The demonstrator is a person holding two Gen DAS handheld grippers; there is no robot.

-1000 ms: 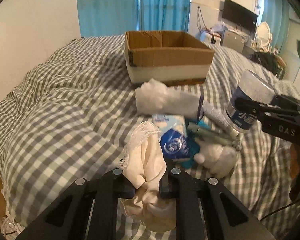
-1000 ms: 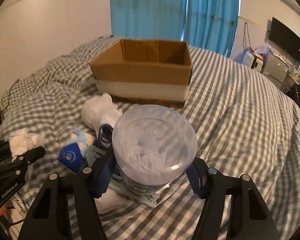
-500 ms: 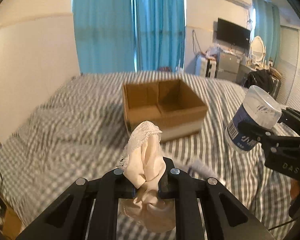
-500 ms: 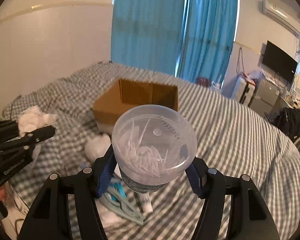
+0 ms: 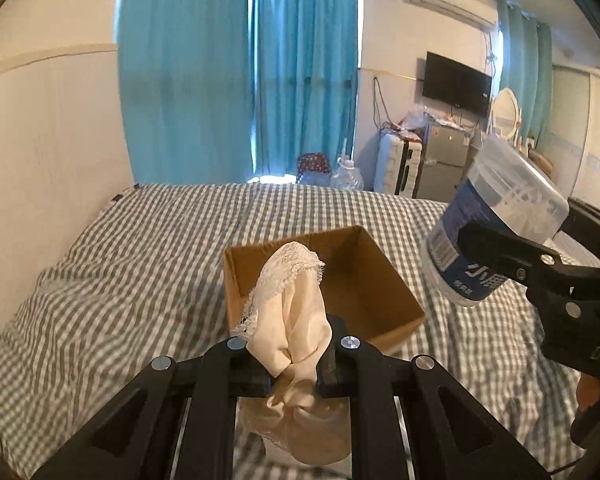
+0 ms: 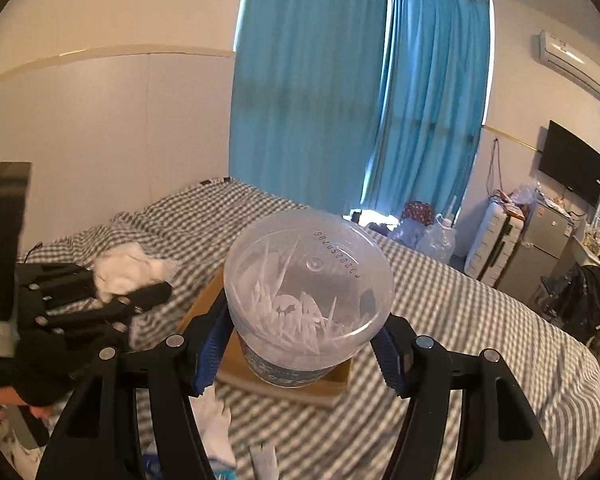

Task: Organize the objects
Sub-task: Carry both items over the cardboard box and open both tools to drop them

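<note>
Both grippers point(image 5: 294, 360) point(image 6: 300, 344) hang tilted downward above the cardboard box point(image 5: 364, 280).

In the left wrist view the cardboard box point(image 5: 324, 288) sits on the bed point(image 5: 140, 280) at frame centre, the cloth point(image 5: 292, 320) before it at lower centre, the tub point(image 5: 496, 224) at right; curtains point(image 5: 240, 72) stand behind the bed, television point(image 5: 456, 84) at upper right
</note>
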